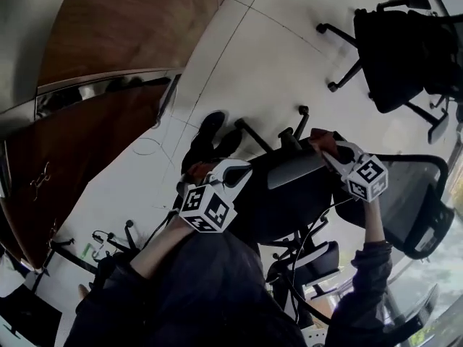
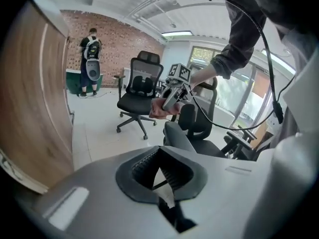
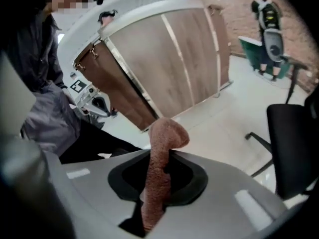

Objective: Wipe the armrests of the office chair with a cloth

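Wiping step, just starting by my judgement. My right tongs are clamped on the cloth, which sits at one end of the armrest; I cannot tell if it touches. My left tongs are closed on nothing, beside the armrest's other end. Next move: press the cloth down and draw it along the armrest.

No legible text, labels, numbers

Dark grey jacket, long sleeve. Left gripper and right gripper: pale grey shells, black jaw pockets, black-and-white marker cubes. Thin black cable.
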